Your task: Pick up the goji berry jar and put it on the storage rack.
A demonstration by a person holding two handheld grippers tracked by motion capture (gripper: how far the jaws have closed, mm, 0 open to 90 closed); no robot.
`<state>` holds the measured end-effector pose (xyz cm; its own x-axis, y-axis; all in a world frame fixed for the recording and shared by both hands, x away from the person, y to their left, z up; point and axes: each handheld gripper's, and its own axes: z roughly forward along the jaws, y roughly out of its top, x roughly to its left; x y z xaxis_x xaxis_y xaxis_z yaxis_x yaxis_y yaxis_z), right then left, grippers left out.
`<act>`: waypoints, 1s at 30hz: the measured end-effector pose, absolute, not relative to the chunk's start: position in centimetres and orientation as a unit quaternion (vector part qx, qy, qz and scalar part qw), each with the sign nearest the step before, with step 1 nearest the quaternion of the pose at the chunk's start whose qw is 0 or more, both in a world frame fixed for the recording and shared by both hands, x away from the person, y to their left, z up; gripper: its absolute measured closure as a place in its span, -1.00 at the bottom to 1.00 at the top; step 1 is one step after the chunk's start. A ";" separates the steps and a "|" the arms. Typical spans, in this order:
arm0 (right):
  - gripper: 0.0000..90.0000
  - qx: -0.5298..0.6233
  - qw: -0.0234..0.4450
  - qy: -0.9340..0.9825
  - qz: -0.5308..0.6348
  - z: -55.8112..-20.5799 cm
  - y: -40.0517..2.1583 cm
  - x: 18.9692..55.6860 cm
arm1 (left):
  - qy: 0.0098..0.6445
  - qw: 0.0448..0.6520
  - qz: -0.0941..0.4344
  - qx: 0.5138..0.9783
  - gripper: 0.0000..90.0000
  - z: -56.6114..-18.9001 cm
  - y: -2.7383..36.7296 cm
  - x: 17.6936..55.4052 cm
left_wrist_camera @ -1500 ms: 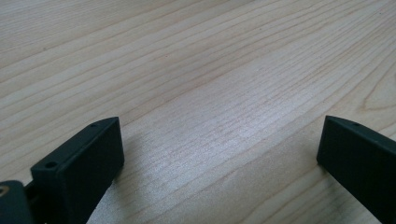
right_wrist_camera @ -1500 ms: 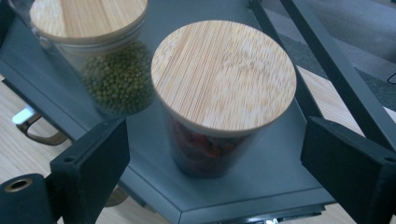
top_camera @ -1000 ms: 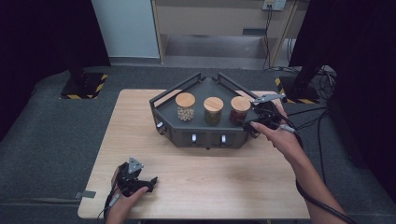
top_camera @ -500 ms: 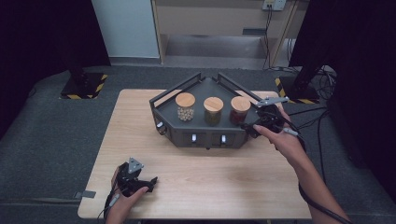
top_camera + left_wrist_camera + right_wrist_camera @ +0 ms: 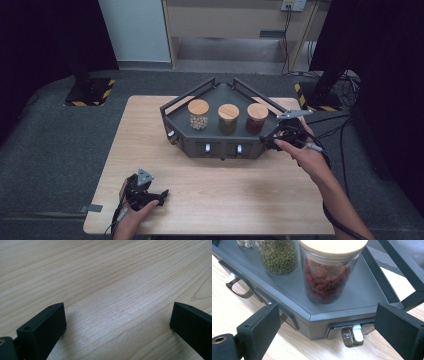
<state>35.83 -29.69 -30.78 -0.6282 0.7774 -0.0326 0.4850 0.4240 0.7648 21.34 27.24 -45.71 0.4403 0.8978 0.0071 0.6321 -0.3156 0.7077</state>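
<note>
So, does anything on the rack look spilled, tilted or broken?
Nothing stands out. The three jars stand upright on the dark rack, lids on: the white-bean jar, the green-bean jar and the red-berry jar. The right gripper, jaws open, faces a small drawer handle. Nothing is spilled.

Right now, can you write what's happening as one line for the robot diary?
right gripper: open, facing drawer handle under red jar | left gripper: open, over table | rack: three jars
</note>
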 end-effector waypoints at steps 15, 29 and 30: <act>-0.85 0.390 0.190 0.820 0.374 -31.6 -30.6 34.8 | 0.487 0.323 0.205 0.785 -1.00 -45.7 27.2 21.3; -0.85 0.401 0.185 0.816 0.372 -33.2 -31.6 34.1 | 0.488 0.324 0.206 0.784 -1.00 -45.7 27.2 21.3; -0.85 0.402 0.184 0.816 0.372 -33.3 -31.6 34.0 | 0.488 0.324 0.206 0.784 -1.00 -45.7 27.2 21.3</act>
<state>33.99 -31.64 -33.27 -0.6094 0.7928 -0.0013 0.5198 0.4008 0.7544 21.33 27.23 -45.73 0.4398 0.8981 0.0073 0.6314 -0.3150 0.7086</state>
